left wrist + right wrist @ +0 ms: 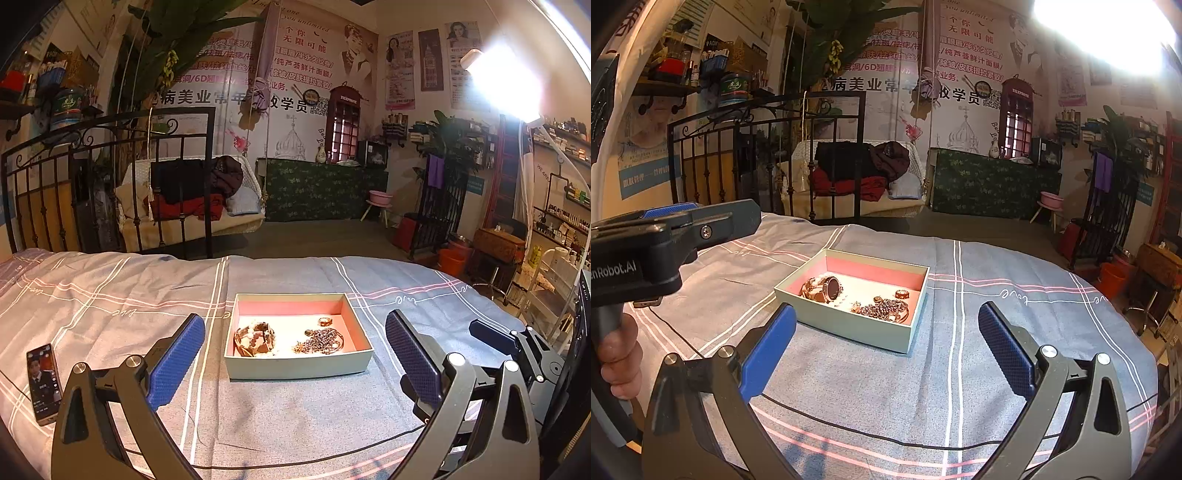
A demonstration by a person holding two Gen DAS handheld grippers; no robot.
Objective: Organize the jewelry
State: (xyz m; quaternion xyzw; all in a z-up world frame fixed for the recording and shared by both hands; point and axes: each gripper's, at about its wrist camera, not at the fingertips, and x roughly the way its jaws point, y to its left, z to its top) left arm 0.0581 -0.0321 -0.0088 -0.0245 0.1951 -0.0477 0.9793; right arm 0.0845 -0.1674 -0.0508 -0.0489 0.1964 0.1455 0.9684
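Note:
A pale green open box (295, 364) with a pink lining rests on the grey checked bedspread. Inside lie a brown watch with a bracelet (255, 339), a dark beaded necklace (322, 340) and a small ring (325, 321). My left gripper (295, 332) is open, hovering just short of the box with nothing between its blue pads. In the right wrist view the same box (849, 326) sits ahead and left, with the watch (823, 289), necklace (886, 308) and ring (902, 294) in it. My right gripper (886, 321) is open and holds nothing.
A phone (43, 382) with a lit screen lies on the bedspread at the left. A thin black cable (886, 434) crosses the cover in front. A black iron bed rail (110, 177) stands behind. A person's hand (620, 354) holds the left gripper's handle.

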